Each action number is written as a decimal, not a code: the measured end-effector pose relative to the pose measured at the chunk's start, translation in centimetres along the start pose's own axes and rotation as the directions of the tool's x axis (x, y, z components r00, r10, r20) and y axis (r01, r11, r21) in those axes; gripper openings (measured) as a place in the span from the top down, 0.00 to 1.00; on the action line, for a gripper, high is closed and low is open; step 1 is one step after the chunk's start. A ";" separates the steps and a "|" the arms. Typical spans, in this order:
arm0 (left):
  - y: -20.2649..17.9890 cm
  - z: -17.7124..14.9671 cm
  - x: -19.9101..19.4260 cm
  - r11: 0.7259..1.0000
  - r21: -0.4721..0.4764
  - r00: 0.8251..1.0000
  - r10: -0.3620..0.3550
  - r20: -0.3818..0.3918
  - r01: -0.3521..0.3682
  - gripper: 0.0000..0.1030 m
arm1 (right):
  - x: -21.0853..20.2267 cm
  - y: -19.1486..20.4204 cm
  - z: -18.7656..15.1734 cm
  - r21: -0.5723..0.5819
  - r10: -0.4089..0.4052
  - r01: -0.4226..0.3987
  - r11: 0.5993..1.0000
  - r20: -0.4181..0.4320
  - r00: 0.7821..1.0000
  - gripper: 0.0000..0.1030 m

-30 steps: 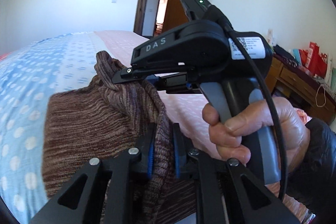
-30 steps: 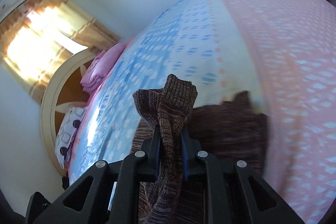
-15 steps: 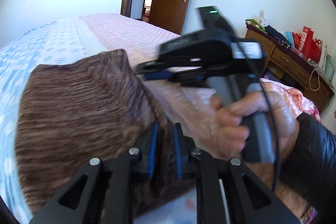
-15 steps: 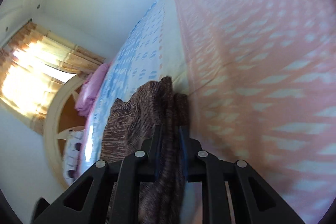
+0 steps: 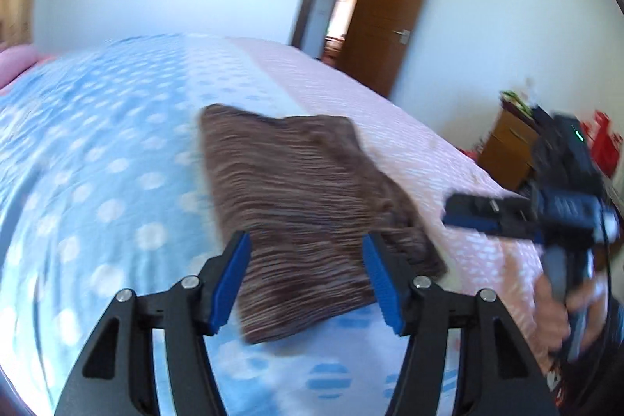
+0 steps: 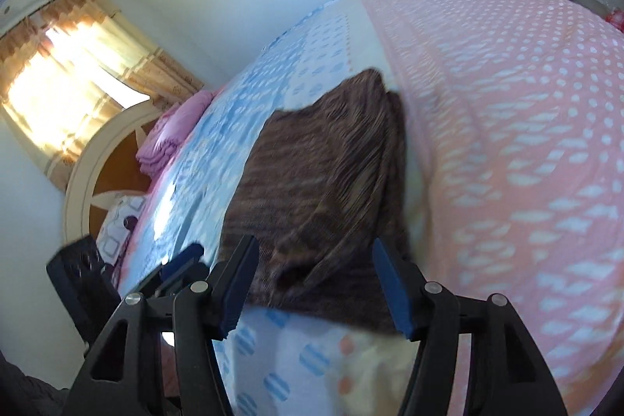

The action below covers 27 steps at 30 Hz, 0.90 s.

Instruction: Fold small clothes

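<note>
fingers (image 5: 234, 279) spread wide | brown knit garment (image 5: 312, 213) folded — lying on bed (image 5: 97, 162)

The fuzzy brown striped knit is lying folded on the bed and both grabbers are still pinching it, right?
Not quite. The brown striped knit garment does lie folded on the bed, but the left gripper and right gripper are open, jaws spread, as each wrist view shows.
</note>
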State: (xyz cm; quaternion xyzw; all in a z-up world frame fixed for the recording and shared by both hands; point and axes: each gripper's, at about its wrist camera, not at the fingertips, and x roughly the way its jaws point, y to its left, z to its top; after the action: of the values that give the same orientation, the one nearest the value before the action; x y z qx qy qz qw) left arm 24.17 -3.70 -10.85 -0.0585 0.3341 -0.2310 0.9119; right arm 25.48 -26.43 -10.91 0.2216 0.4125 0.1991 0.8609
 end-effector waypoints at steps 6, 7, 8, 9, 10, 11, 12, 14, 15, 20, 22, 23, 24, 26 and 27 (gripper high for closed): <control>1.7 -0.9 -0.6 0.998 -0.035 0.998 0.057 -0.035 -0.058 0.39 | 4.1 0.9 -0.7 0.027 -0.104 0.107 0.994 -0.081 0.991 0.40; 1.8 -1.0 -0.7 0.997 -0.039 0.998 0.058 -0.038 -0.059 0.39 | 4.4 0.5 -0.7 0.055 -0.087 0.091 0.994 -0.082 0.993 0.40; 2.1 -1.2 -1.0 0.997 -0.041 0.997 0.059 -0.040 -0.061 0.39 | 4.6 0.1 -0.7 0.082 -0.068 0.074 0.994 -0.081 0.994 0.40; 2.5 -1.4 -1.2 0.997 -0.043 0.997 0.060 -0.041 -0.061 0.39 | 4.6 -0.5 -0.8 0.109 -0.059 0.068 0.992 -0.076 0.995 0.58; 2.7 -1.4 -1.2 0.997 -0.047 0.997 0.060 -0.043 -0.062 0.39 | 4.7 -0.7 -0.9 0.113 -0.063 0.073 0.991 -0.088 0.994 0.90; 2.9 -1.4 -1.3 0.997 -0.054 0.997 0.057 -0.043 -0.059 0.39 | 4.7 -0.9 -0.9 0.106 -0.074 0.085 0.991 -0.106 0.992 0.92; 3.1 -1.3 -1.3 0.997 -0.062 0.998 0.052 -0.044 -0.055 0.39 | 4.2 -1.1 -1.1 0.094 -0.082 0.092 0.991 -0.105 0.991 0.92; 3.4 -1.2 -1.1 0.996 -0.073 0.998 0.046 -0.048 -0.050 0.39 | 3.2 -1.7 -1.3 0.070 -0.109 0.117 0.991 -0.107 0.988 0.93; 3.5 -1.2 -1.0 0.996 -0.075 0.998 0.046 -0.051 -0.050 0.39 | 2.7 -1.9 -1.4 0.061 -0.132 0.139 0.988 -0.106 0.986 0.93; 3.6 -1.1 -0.2 0.996 -0.056 0.995 0.069 -0.073 -0.073 0.39 | 0.6 -4.2 -1.9 0.073 -0.154 0.164 0.984 -0.116 0.981 0.95; 3.8 -0.6 0.1 0.995 -0.051 0.994 0.084 -0.071 -0.087 0.39 | -0.4 -2.8 -1.2 -0.022 -0.284 0.283 0.959 -0.085 0.955 0.92; 4.0 -0.3 0.2 0.994 -0.057 0.994 0.084 -0.069 -0.088 0.39 | -0.9 -2.1 -0.7 -0.050 -0.335 0.333 0.942 -0.053 0.941 0.91; 4.1 0.1 0.4 0.994 -0.064 0.995 0.079 -0.065 -0.083 0.39 | -1.8 -1.2 0.1 -0.080 -0.388 0.388 0.918 0.012 0.922 0.90; 4.3 1.2 0.7 0.994 -0.070 0.996 0.076 -0.047 -0.079 0.39 | -2.7 0.4 1.4 -0.127 -0.372 0.382 0.915 0.099 0.923 0.90; 4.2 1.9 1.1 0.994 -0.066 0.996 0.080 -0.040 -0.082 0.39 | -2.6 1.0 2.1 -0.150 -0.349 0.364 0.919 0.117 0.930 0.90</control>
State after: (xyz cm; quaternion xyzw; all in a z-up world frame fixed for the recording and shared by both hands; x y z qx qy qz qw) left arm 27.70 -0.61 -11.17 -0.0714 0.3608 -0.1834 0.9116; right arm 25.48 -27.43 -7.57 0.0775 0.3894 0.0632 0.9156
